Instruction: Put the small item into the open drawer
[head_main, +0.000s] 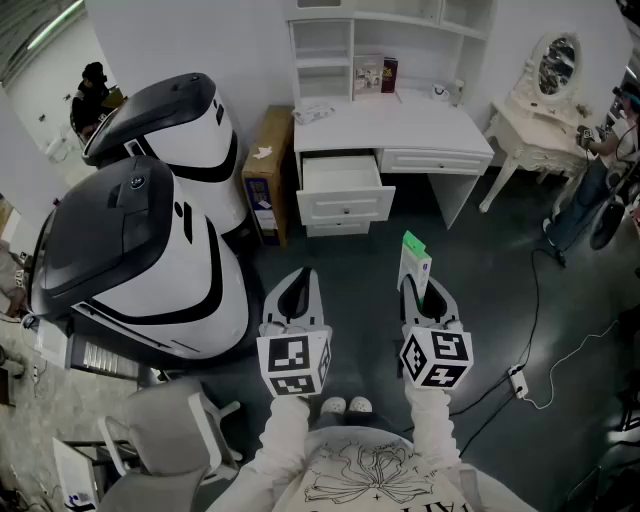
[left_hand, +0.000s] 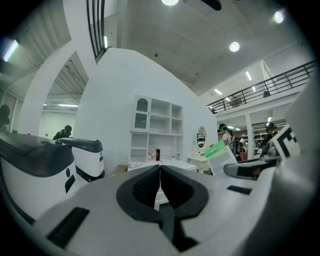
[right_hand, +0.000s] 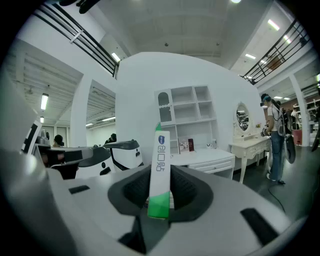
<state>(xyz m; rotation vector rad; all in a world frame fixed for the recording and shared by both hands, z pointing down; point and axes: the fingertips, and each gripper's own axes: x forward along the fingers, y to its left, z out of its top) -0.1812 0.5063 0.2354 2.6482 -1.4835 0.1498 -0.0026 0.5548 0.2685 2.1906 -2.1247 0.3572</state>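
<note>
Head view: the person's arms are cut off at the 6 o'clock edge, and another person at 3 o'clock is half out of frame. The white desk (head_main: 430, 128) stands at 12 o'clock with its open drawer (head_main: 340, 172) pulled out, the inside plain white. The small box (head_main: 414, 262) is well apart from the drawer, at its 5 o'clock, upright in the right gripper (head_main: 425, 290). The left gripper (head_main: 297, 285) is level beside it. Left gripper view: jaws pressed together on nothing; the box's green top peeks in at 2 o'clock. Right gripper view: jaws clamped on the box, seen edge-on, its print too small to read. The drawer cannot be made out behind it.
</note>
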